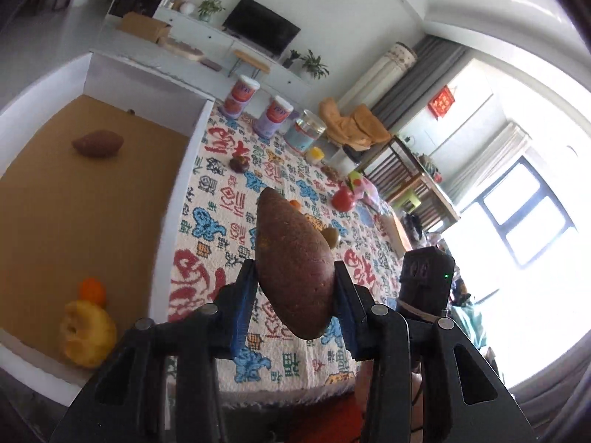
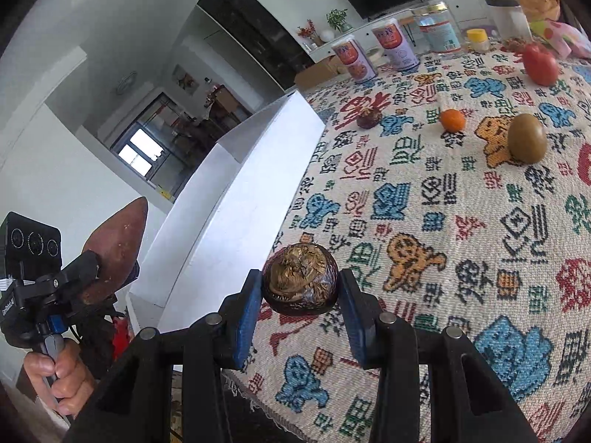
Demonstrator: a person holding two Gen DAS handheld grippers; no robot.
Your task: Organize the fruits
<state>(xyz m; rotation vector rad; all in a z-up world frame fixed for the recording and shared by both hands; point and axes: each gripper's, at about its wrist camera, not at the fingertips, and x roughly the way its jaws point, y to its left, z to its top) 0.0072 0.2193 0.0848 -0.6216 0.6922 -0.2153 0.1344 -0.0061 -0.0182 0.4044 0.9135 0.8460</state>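
Transport step: left hand-held gripper (image 1: 295,295) clamps sweet potato (image 1: 291,265), right hand-held gripper (image 2: 300,304) clamps dark round fruit (image 2: 300,283); next, release into box (image 1: 147,74).

White walls (image 1: 332,11) and ceiling all round. Dark television (image 1: 261,25) at twelve o'clock on a long white cabinet (image 1: 207,33), potted plants (image 1: 314,63) along it. Grey curtain (image 1: 417,77) at one o'clock beside a tall white column unit (image 1: 380,74). Bright, overexposed window (image 1: 528,214) with dark frame at three o'clock, red paper decoration (image 1: 441,102) on the pane above. Wooden rack (image 1: 410,177) below. Second window (image 2: 142,153) at nine o'clock in the right wrist view, down a dim passage.
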